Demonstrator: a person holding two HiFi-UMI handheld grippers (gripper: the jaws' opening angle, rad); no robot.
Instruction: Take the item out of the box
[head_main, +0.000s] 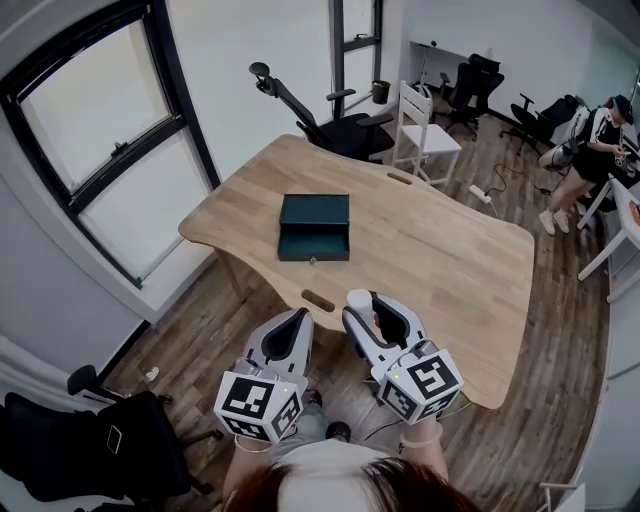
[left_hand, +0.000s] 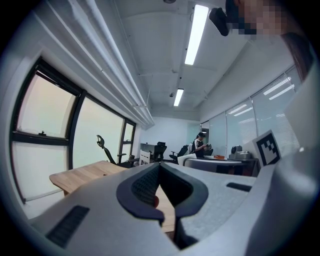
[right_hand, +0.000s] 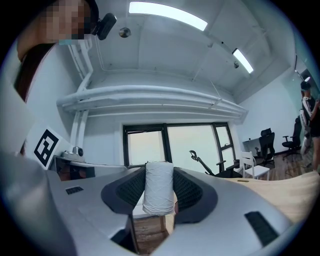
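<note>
A dark green box (head_main: 314, 227) lies on the wooden table (head_main: 430, 250), its front drawer pulled out and looking empty. My right gripper (head_main: 362, 306) is held near the table's front edge, raised and tilted upward, shut on a white spool of thread (head_main: 359, 300). In the right gripper view the white spool (right_hand: 158, 187) stands upright between the dark pads (right_hand: 189, 190). My left gripper (head_main: 300, 318) hangs beside it, below the table edge, shut with nothing between its jaws; its pads (left_hand: 146, 187) meet at the tips in the left gripper view.
A black office chair (head_main: 330, 120) and a white chair (head_main: 425, 130) stand at the table's far side. A person (head_main: 590, 150) sits at the far right by another desk. A window (head_main: 90, 140) fills the left wall. A dark chair (head_main: 90, 450) stands at lower left.
</note>
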